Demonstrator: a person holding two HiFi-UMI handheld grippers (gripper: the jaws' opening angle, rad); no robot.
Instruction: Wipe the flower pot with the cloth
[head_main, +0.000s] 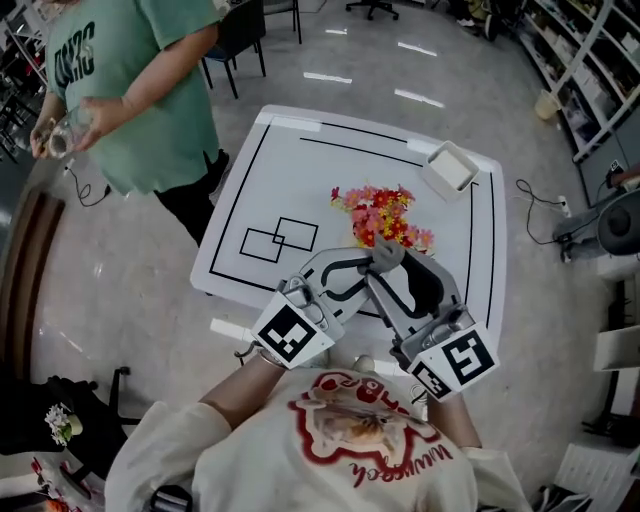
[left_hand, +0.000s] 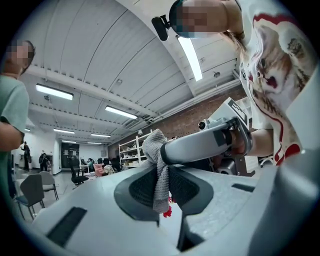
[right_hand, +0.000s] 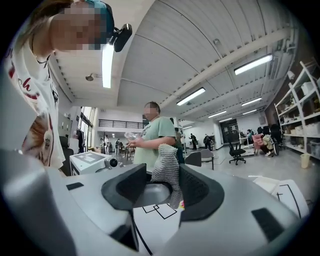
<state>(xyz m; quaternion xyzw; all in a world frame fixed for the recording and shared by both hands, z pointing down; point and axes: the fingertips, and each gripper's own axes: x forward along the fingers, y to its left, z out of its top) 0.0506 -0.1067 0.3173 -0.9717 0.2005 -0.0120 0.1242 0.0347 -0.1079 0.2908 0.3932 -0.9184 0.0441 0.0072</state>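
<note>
The grey knitted cloth (head_main: 388, 253) is held in the air over the near edge of the white table (head_main: 270, 180). My left gripper (left_hand: 161, 192) is shut on the cloth (left_hand: 159, 165), which hangs down between its dark pads. My right gripper (right_hand: 162, 187) is open; the cloth (right_hand: 167, 172) rests against its right pad without being pinched. Both grippers (head_main: 378, 265) meet tip to tip in the head view. Behind them, the flower pot shows as a bunch of red, pink and yellow flowers (head_main: 385, 218) on the table; the pot itself is hidden under the blooms.
A small white square container (head_main: 450, 168) sits at the table's far right corner. Black outlines and two overlapping squares (head_main: 280, 240) are drawn on the tabletop. A person in a green shirt (head_main: 140, 90) stands at the table's left. Shelving (head_main: 590, 60) lines the right wall.
</note>
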